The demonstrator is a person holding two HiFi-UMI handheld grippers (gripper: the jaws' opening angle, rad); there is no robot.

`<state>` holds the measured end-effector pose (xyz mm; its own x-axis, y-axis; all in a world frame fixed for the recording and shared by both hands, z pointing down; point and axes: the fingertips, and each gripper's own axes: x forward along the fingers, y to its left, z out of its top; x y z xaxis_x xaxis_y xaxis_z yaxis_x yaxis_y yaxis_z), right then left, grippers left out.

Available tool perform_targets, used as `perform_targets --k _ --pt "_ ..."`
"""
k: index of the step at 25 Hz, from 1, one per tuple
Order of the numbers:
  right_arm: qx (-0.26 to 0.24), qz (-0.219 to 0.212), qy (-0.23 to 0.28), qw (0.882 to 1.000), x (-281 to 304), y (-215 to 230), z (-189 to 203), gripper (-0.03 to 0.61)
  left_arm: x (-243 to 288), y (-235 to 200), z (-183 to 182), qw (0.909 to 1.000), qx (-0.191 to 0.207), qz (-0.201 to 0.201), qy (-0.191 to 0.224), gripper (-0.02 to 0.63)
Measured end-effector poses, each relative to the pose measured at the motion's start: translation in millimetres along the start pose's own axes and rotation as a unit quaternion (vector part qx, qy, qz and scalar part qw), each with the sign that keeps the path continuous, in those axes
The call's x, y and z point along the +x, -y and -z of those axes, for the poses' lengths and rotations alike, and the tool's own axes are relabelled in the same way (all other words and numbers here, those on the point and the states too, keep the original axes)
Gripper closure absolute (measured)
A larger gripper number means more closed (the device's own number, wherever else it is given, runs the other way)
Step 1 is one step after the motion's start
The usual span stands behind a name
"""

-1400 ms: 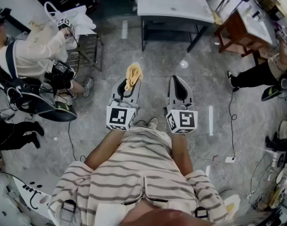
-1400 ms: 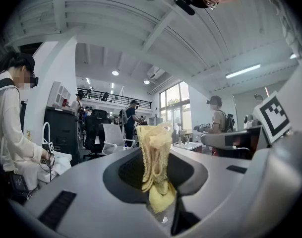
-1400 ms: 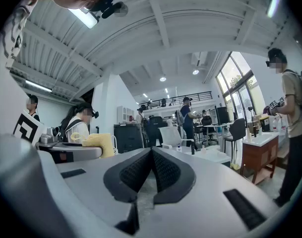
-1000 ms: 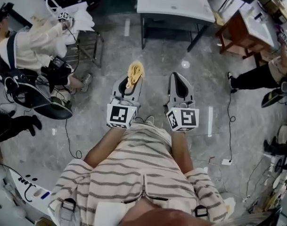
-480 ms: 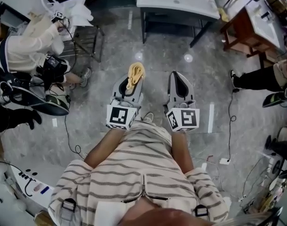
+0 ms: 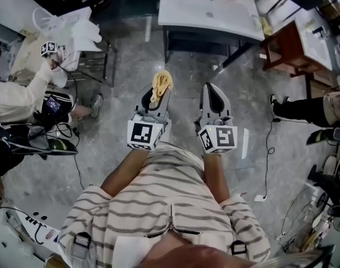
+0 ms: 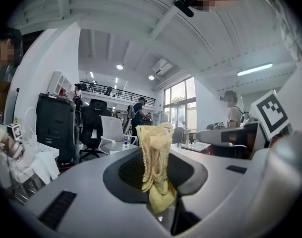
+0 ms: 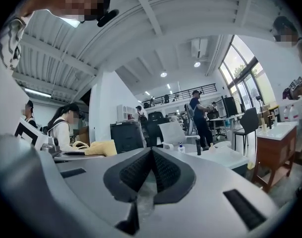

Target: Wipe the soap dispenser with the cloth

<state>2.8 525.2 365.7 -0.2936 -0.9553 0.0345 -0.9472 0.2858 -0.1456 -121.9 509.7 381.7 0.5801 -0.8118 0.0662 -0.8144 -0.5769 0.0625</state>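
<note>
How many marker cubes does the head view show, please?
3: on the left hand-held gripper, on the right hand-held gripper, and one cube held by another person, upper left. Others may be hidden.

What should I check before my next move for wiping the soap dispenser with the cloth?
1. Cloth gripped by the left hand-held gripper: ok, clamped between its jaws.
2. Right hand-held gripper free: ok, shut on nothing.
3. White table within reach: not ok, it stands apart, ahead of both grippers.
4. Soap dispenser found: cannot tell, the small items on the table are too small to name.
</note>
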Motion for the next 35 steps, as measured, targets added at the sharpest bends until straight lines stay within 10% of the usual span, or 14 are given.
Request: perform_targets --k 13,35 --pt "-0.009 0.041 0.001 0.999 195.3 52.0 -50.2 0.577 167.3 -123.2 -49.5 0.9991 0.0 0.043 0.0 0.517" --pt "0.004 0.005 -0.022 1.0 375.4 166.9 -36.6 0.577 372.7 -173.0 -37.3 0.9985 0.022 0.04 -0.03 0.517"
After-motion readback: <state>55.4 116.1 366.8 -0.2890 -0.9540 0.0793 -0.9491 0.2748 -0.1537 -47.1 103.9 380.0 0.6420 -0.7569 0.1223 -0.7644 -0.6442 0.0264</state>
